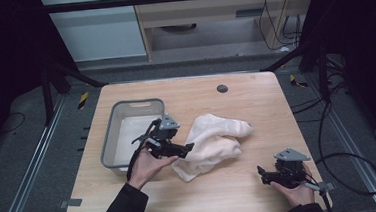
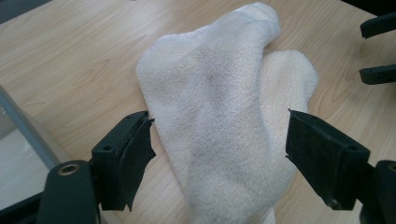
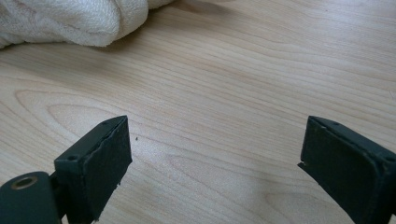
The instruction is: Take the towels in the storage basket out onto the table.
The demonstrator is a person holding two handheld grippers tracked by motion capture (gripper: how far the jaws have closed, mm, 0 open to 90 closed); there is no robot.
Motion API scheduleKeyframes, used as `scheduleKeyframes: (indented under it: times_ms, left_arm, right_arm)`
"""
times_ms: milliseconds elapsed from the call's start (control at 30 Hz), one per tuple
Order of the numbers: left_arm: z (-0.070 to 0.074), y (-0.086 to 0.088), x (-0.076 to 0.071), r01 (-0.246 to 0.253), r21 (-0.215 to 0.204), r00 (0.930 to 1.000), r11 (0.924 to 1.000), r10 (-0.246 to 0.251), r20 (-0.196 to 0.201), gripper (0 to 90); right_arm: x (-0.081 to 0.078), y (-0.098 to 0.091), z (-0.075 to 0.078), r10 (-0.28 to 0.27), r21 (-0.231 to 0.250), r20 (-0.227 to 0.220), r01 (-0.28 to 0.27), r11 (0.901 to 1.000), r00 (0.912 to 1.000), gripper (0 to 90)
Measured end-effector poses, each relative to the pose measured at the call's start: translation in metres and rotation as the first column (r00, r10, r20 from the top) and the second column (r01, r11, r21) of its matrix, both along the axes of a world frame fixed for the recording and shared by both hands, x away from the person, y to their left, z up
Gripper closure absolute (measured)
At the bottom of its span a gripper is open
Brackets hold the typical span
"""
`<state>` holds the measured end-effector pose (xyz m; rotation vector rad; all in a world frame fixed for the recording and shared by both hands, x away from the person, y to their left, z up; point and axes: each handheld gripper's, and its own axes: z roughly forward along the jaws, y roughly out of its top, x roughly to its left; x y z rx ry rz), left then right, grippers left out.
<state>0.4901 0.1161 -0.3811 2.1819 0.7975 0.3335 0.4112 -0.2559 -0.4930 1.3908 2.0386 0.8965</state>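
— Pale wood counter, dark floor around it. Where's the towel?

— Crumpled mid-counter, right of the grey tub. Its folds hide whatever lies beneath.

— And the left tongs?

— Spread wide at the towel's left edge; in the left gripper view the cloth lies between the jaws, pads off it.

— Right tongs?

— Wide too, over bare wood near the front right corner, well apart from the towel. The tub's near wall is partly behind the left hand.
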Motion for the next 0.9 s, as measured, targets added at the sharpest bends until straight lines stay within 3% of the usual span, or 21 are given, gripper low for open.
scheduleKeyframes:
  times_ms: [167, 500, 733, 900]
  left_arm:
    - [0.003, 0.015, -0.009, -0.014, -0.020, 0.9995, 0.9997, 0.014, 0.027, 22.2]
    - [-0.001, 0.045, -0.022, -0.053, -0.080, 0.9980, 0.9954, 0.056, 0.029, 21.9]
    - [-0.007, 0.075, -0.030, -0.113, -0.128, 0.9920, 0.9853, 0.119, 0.040, 21.9]
    - [-0.005, 0.093, -0.037, -0.150, -0.165, 0.9849, 0.9748, 0.162, 0.060, 21.1]
  right_arm:
    - [0.000, 0.000, 0.000, -0.001, -0.003, 0.001, 0.001, 1.0000, 1.0000, 8.5]
    - [-0.001, -0.001, 0.000, -0.008, 0.005, -0.003, 0.008, 1.0000, 1.0000, 8.1]
    - [-0.001, -0.001, 0.000, -0.009, 0.004, -0.002, 0.009, 1.0000, 1.0000, 8.0]
    - [-0.001, -0.001, -0.001, -0.005, -0.002, 0.001, 0.005, 1.0000, 1.0000, 7.6]
